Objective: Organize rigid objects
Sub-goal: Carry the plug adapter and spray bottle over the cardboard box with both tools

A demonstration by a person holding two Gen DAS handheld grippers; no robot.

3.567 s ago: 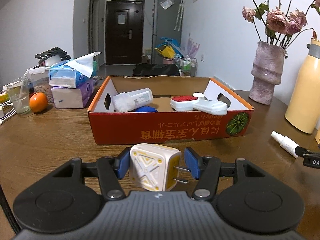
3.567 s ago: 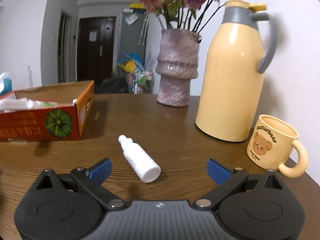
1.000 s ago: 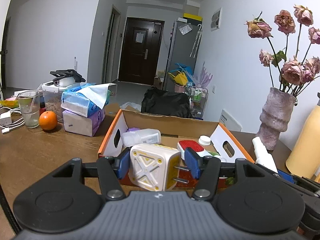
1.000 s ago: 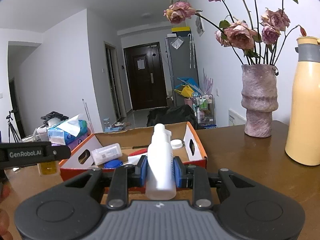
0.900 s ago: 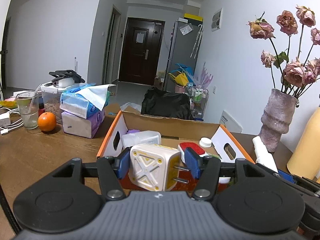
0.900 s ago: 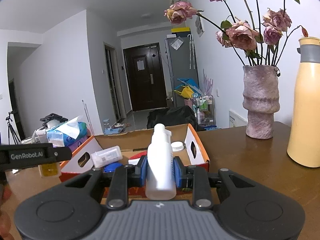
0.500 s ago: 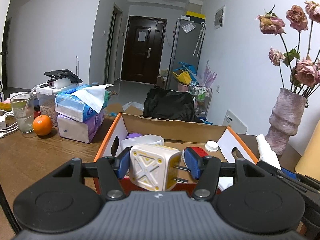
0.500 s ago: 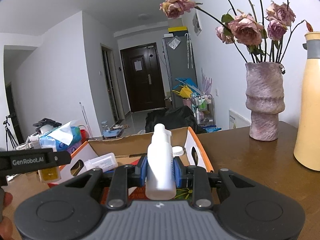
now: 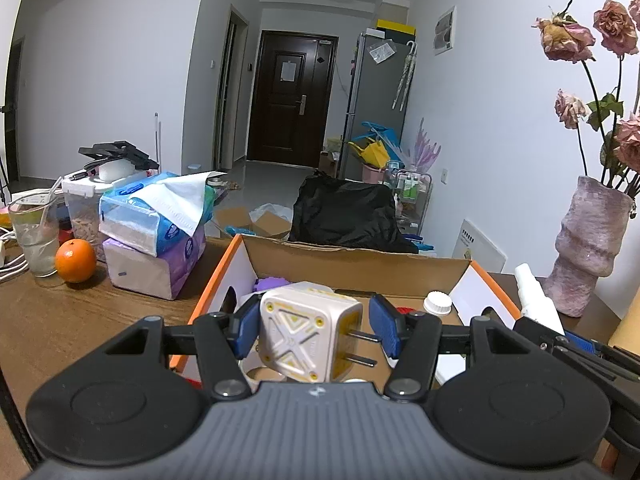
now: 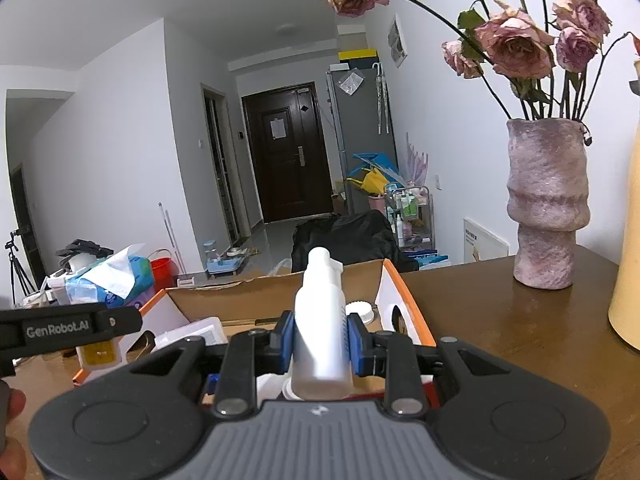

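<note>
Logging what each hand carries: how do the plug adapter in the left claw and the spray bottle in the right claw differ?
The plug adapter is a boxy cream cube with yellow trim; the spray bottle is a slim plain white cylinder. The adapter lies with its two metal prongs pointing sideways; the bottle stands upright, nozzle up. The left claw stands wider than the right claw. Both are held above the cardboard box.

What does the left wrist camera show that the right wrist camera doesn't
Only the left wrist view shows the orange, the drinking glass and the plug adapter held in the left gripper. Only the right wrist view shows the right gripper pads shut on the white spray bottle. Both show the cardboard box, the tissue packs and the vase.
</note>
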